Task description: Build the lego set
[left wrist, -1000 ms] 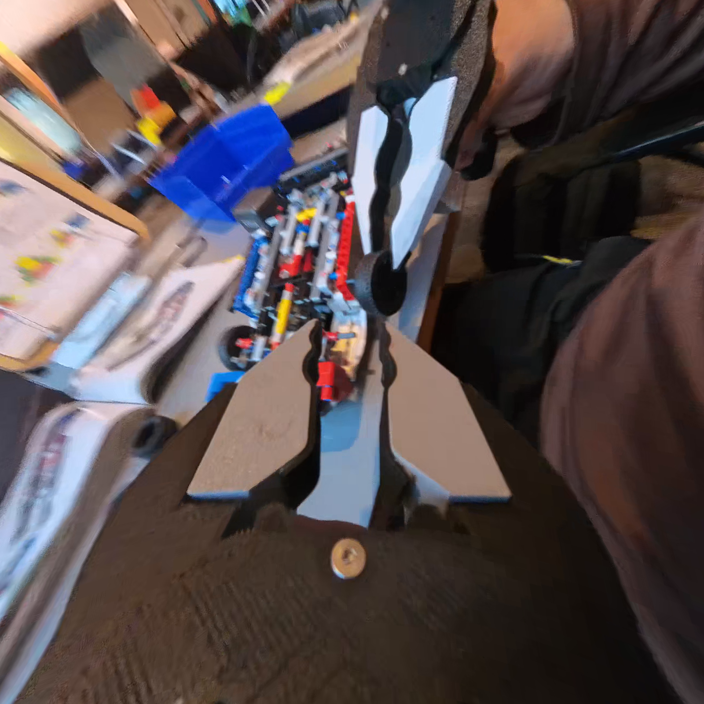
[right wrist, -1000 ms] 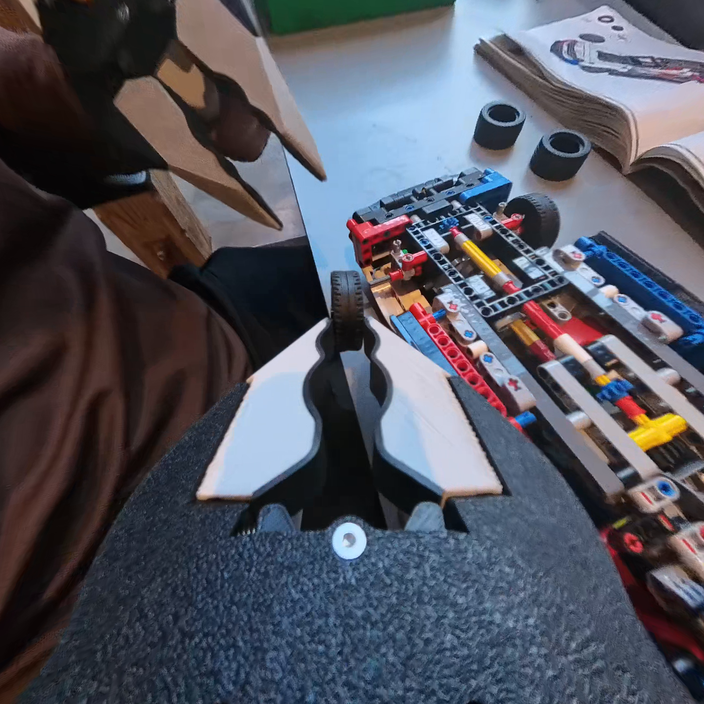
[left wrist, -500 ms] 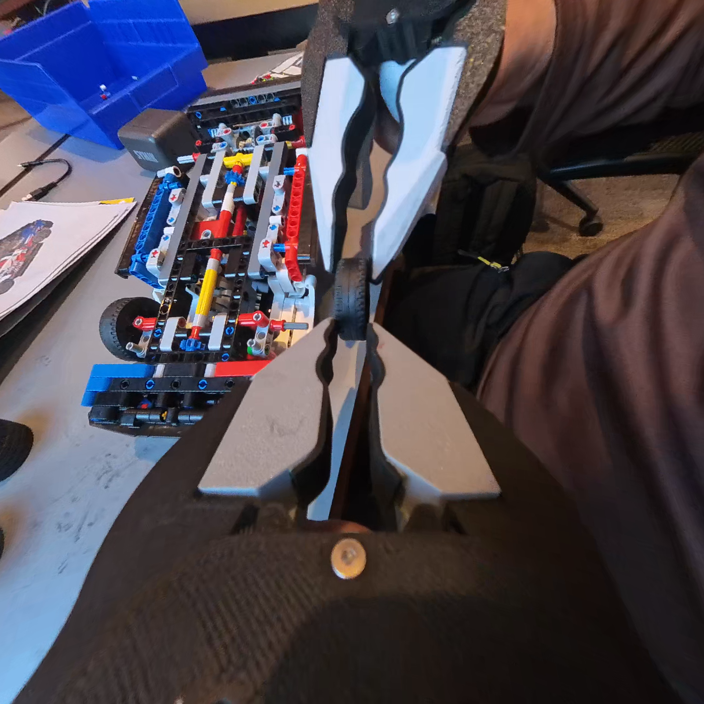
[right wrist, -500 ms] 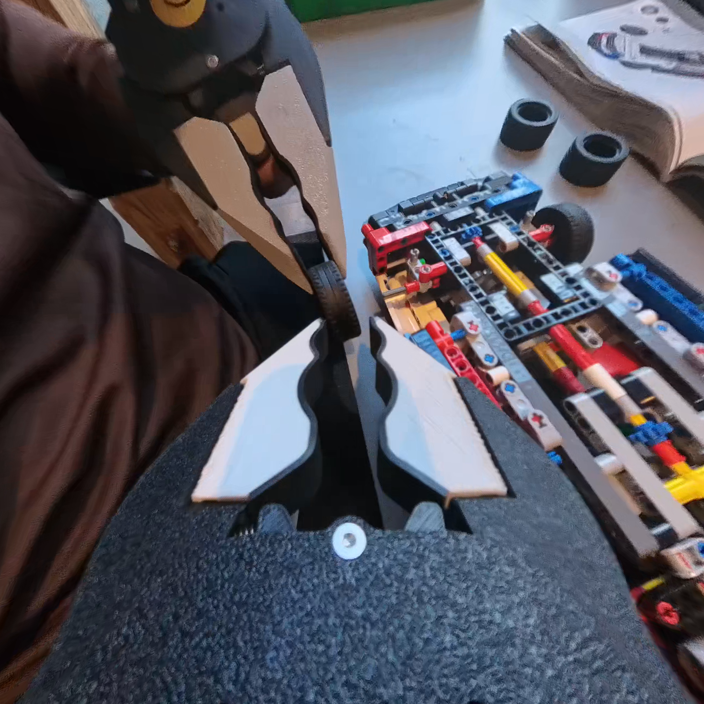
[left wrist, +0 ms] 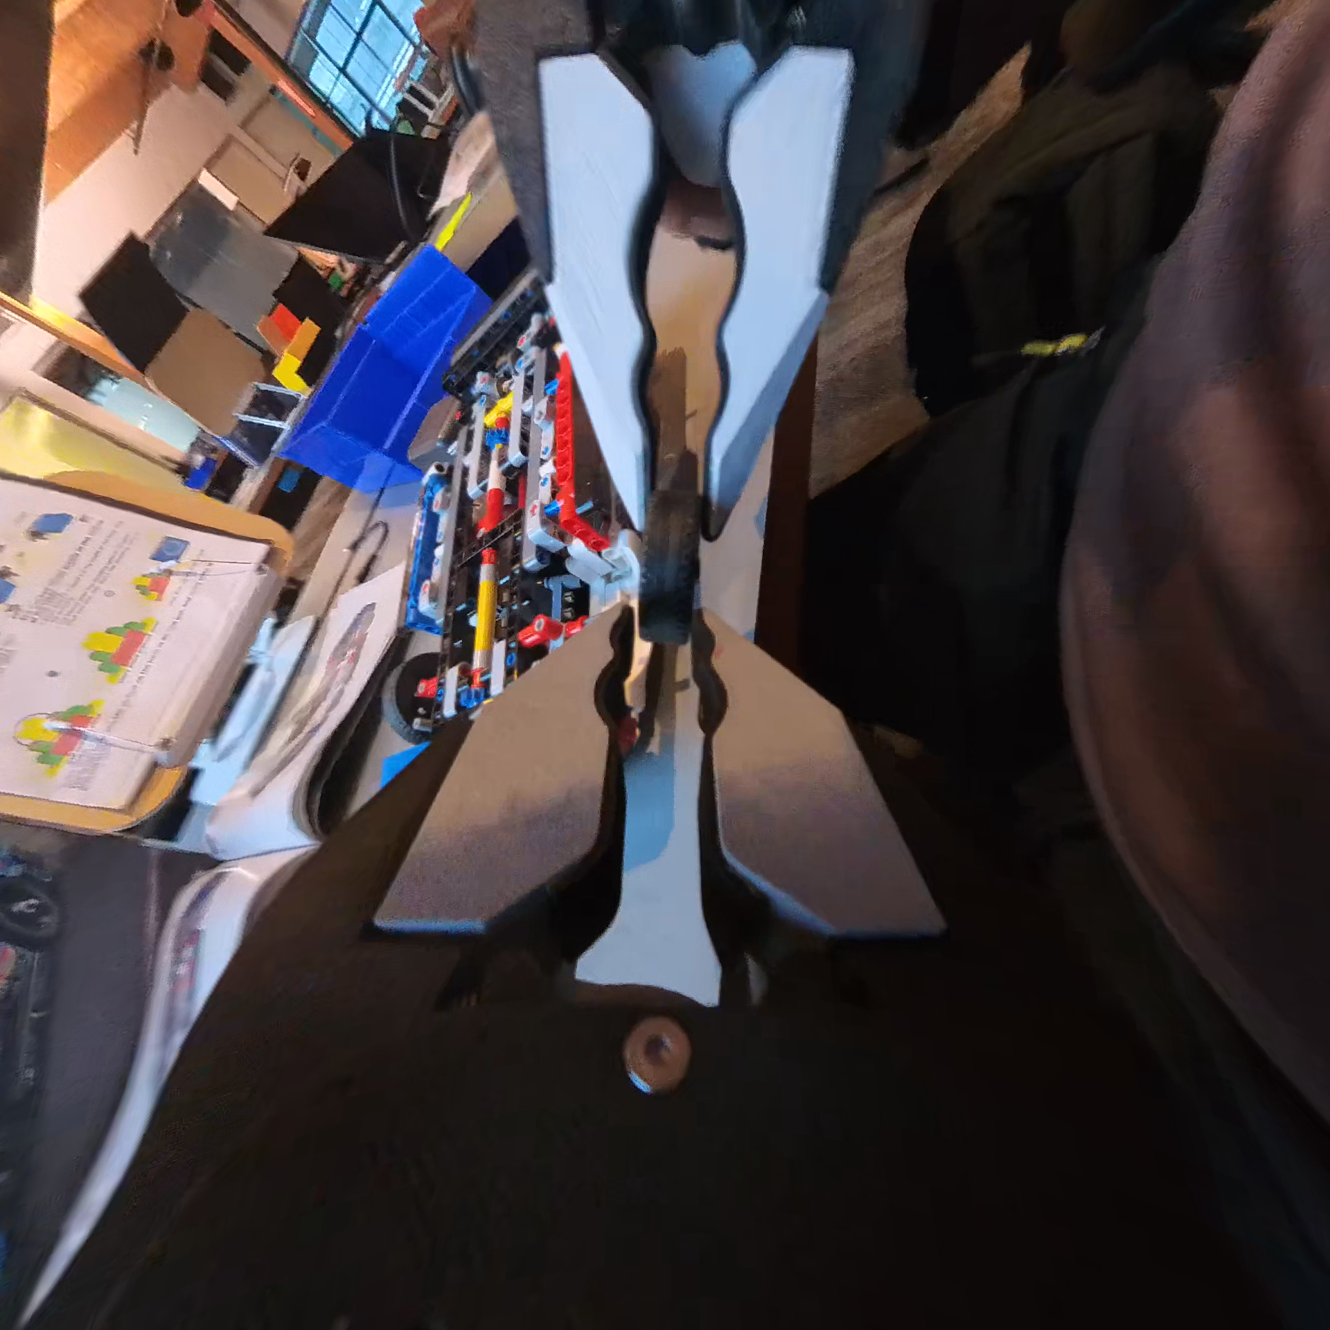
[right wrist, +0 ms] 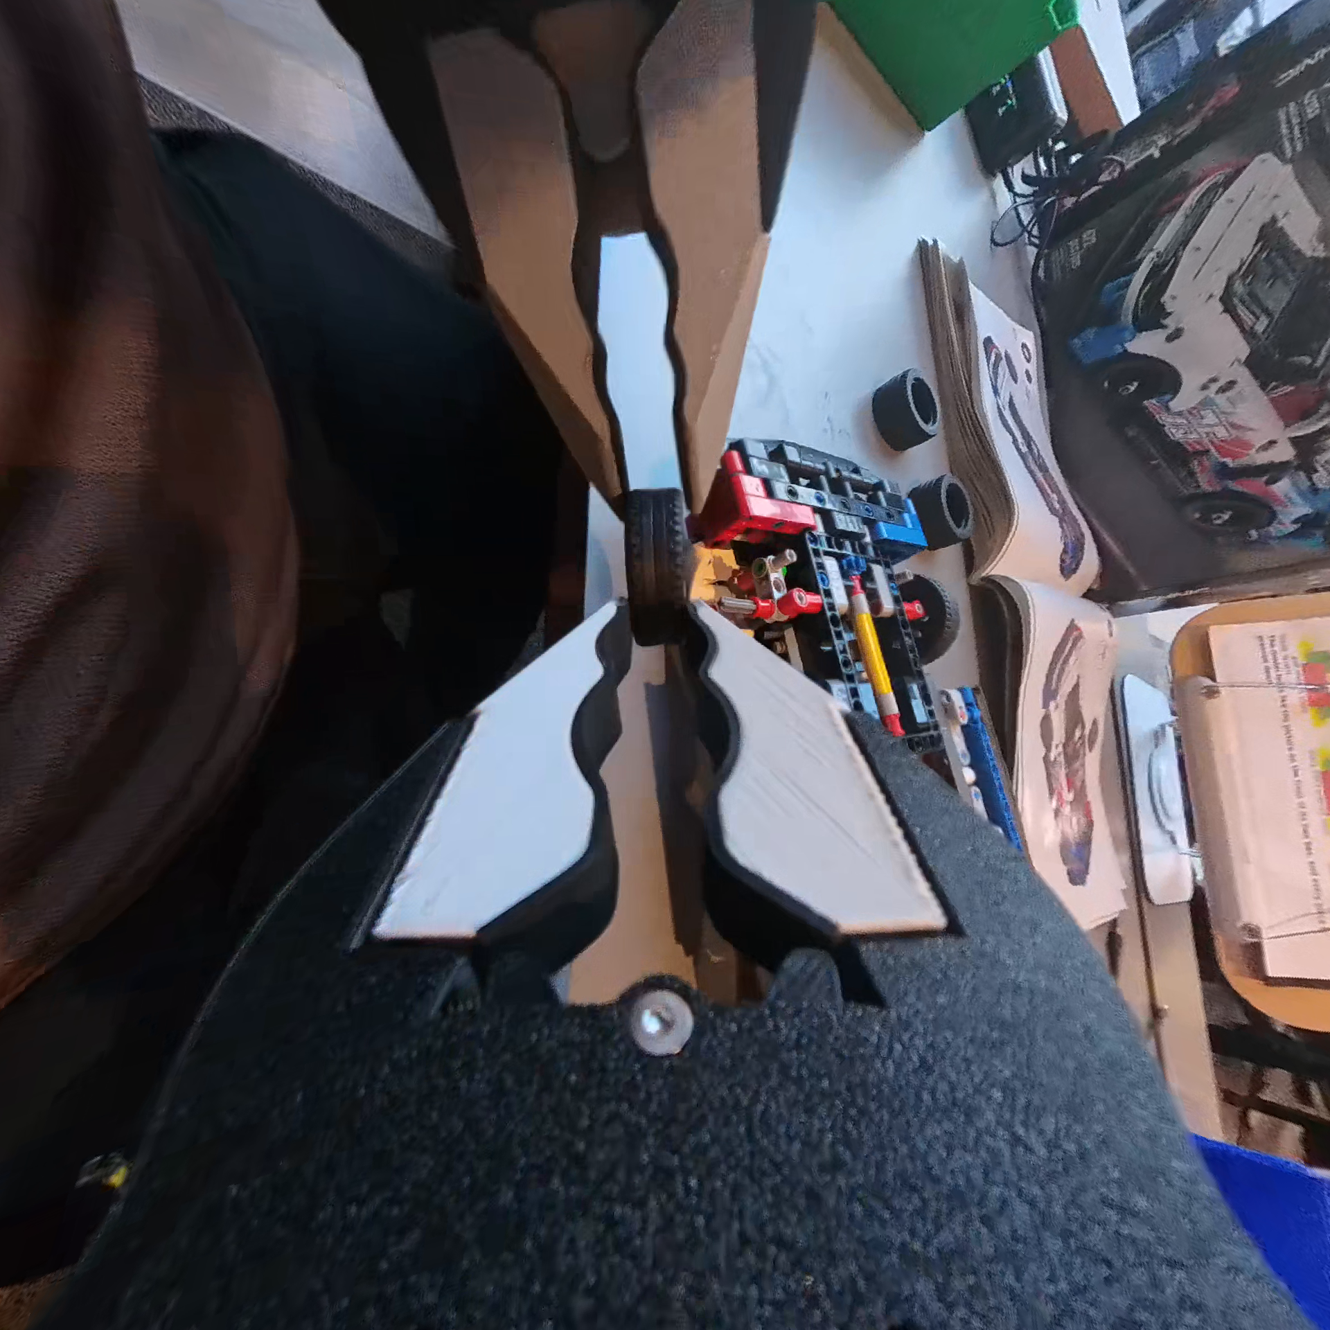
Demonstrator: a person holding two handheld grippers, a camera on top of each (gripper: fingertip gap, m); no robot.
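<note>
Wheel (left wrist: 668,576) first: you have a small black tyre pinched between both claws at once, held edge-on off the near side of the car chassis (left wrist: 504,547), just above the table (right wrist: 828,345). Your left claw (left wrist: 666,619) has its tips narrowed onto the tread from one side, and your right claw (right wrist: 653,612) closes on it from the opposite side, so the two pairs of tips meet nose to nose around the rim. Neither is clearly nearer; both touch it.

What the coming move turns on, as I judge it, is the wheel's axis. The tyre stands with its tread facing you, so its hub points sideways toward the chassis, where a grey axle stub and red connector (right wrist: 792,601) stick out just beside it. If you mean to seat it, the hub must line up with that stub and slide straight along it; any tilt will likely jam or pop the wheel out of the grip.

Watch the materials. The tyre is soft ribbed rubber and grips well, but it is narrow and round, and the claw faces are smooth, flat and wavy-edged, so it can roll between them. The chassis is rigid plastic, an open lattice of black, grey, red, blue and yellow beams, and light enough to skid on the smooth pale table when pushed. One wheel (right wrist: 935,619) already sits on the far side; two loose tyres (right wrist: 905,410) wait beside the open instruction booklet (right wrist: 1036,460).
</note>
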